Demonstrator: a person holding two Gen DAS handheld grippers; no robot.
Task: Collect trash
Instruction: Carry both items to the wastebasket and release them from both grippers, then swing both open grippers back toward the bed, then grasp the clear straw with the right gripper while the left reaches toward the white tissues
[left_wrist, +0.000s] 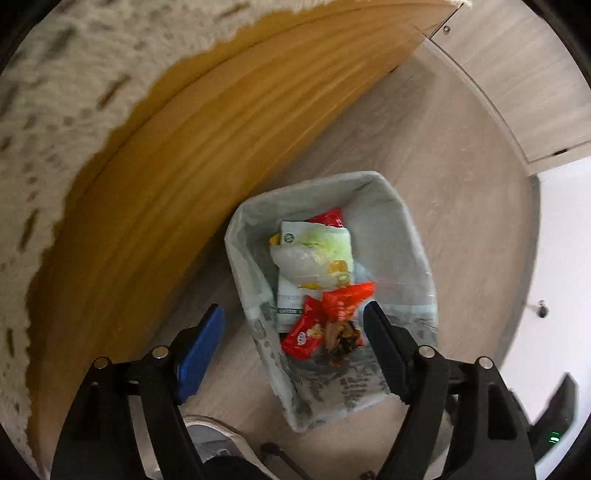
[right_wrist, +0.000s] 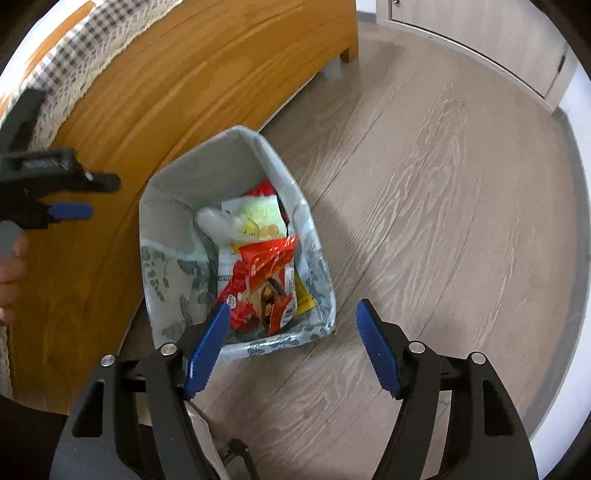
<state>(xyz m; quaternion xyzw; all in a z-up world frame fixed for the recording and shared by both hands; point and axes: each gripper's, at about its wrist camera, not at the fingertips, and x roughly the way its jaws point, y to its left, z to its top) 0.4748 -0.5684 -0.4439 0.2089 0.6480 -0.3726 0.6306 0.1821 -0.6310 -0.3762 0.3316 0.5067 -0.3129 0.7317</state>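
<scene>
A small bin (left_wrist: 236, 236) lined with a grey-patterned plastic bag stands on the floor beside a wooden piece of furniture. Inside lie red snack wrappers (left_wrist: 306, 332) and a white and green pouch (left_wrist: 314, 254). My left gripper (left_wrist: 295, 312) hangs open above the bin; a blurred red wrapper (left_wrist: 347, 299) shows just off its right finger, untouched by the pads. In the right wrist view the bin (right_wrist: 147, 206) holds the same red wrappers (right_wrist: 266, 266). My right gripper (right_wrist: 292, 308) is open over the bin's near rim with nothing in it. The left gripper (right_wrist: 103, 197) shows at the left, held by a hand (right_wrist: 11, 273).
Wooden furniture (right_wrist: 166, 92) with a lace-edged checked cloth (right_wrist: 92, 48) runs along the bin's left side. Grey wood-look floor (right_wrist: 443, 203) spreads to the right. Cabinet doors (left_wrist: 517, 85) and a white wall lie beyond. A shoe (left_wrist: 210, 435) is near the bin's close end.
</scene>
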